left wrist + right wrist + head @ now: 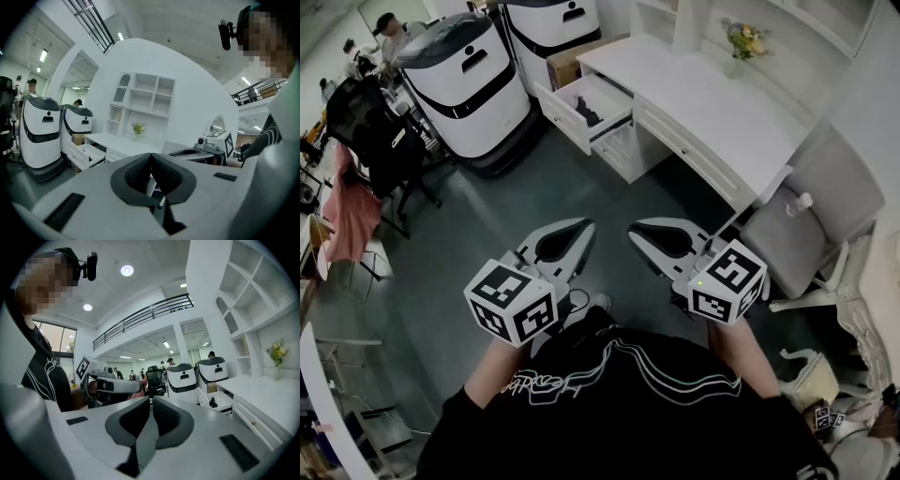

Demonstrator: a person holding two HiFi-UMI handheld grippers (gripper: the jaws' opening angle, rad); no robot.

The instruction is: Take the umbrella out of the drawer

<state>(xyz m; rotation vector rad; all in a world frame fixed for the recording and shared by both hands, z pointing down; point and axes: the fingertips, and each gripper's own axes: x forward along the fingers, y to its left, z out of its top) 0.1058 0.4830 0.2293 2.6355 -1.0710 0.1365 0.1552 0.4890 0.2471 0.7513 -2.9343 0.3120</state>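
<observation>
The white drawer (581,111) of the desk stands pulled open, far ahead of me. A small dark umbrella (588,115) lies inside it, and the right gripper view shows that umbrella (213,402) as a dark lump in the drawer (219,400). I hold both grippers close to my body, well short of the drawer. My left gripper (585,226) is shut with nothing between its jaws, and its tips (151,155) meet. My right gripper (637,228) is shut and empty too, its pads (151,400) touching. The two grippers point roughly level, side by side.
A long white desk (727,108) with a vase of flowers (742,42) runs along the right wall, and a grey chair (811,230) stands at it. Two large white machines (469,80) stand left of the drawer. Dark office chairs and people are at the far left.
</observation>
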